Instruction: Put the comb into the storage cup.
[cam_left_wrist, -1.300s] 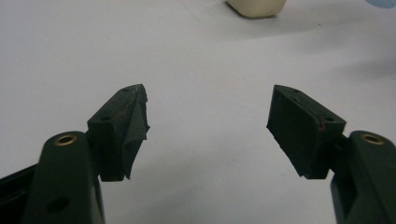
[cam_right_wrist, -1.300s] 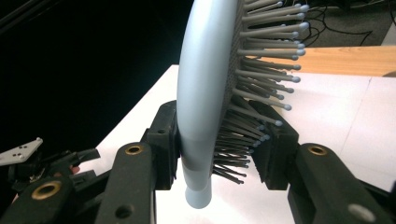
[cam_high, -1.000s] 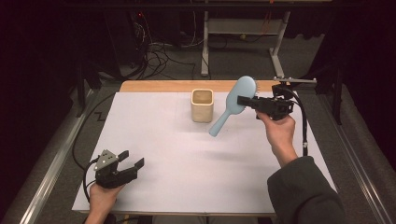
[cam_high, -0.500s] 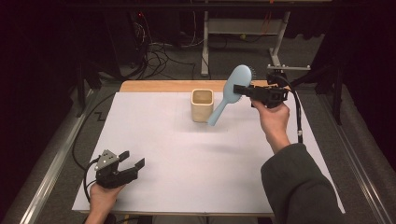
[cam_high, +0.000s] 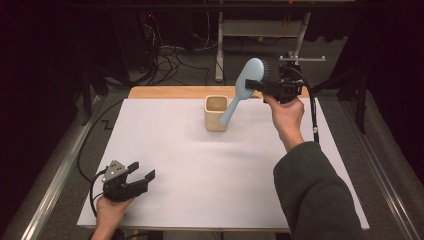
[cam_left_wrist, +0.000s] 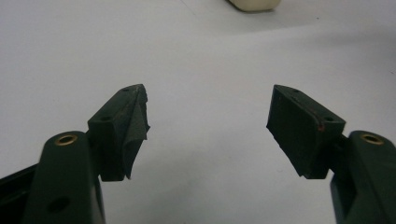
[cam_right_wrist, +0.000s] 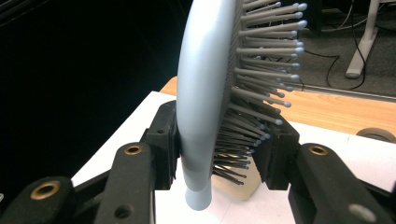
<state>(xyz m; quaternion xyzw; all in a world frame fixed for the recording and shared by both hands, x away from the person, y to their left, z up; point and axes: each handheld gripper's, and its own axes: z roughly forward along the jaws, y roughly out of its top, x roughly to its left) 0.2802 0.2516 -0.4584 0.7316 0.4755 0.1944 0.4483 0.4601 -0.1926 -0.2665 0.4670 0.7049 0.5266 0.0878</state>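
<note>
We've got the right tool (cam_high: 256, 84) pinching the hairbrush (cam_high: 243, 90) upper centre, handle tip at the cup (cam_high: 216, 113) rim; bristle-side grip may slip & knock cup. Left tool (cam_high: 141, 170) spread, lower left.

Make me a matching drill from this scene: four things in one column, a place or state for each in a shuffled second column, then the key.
Things
1. hairbrush
2. cup
3. left gripper
4. right gripper

States or places
A. jaws open, nothing between them, near the table's front left corner
B. stands upright on the white sheet, toward the far edge
C. held tilted in the air, handle end down beside the cup
D. jaws clamped on the brush head, one on its back, one on its bristles

Pairs: 1-C, 2-B, 3-A, 4-D
</note>
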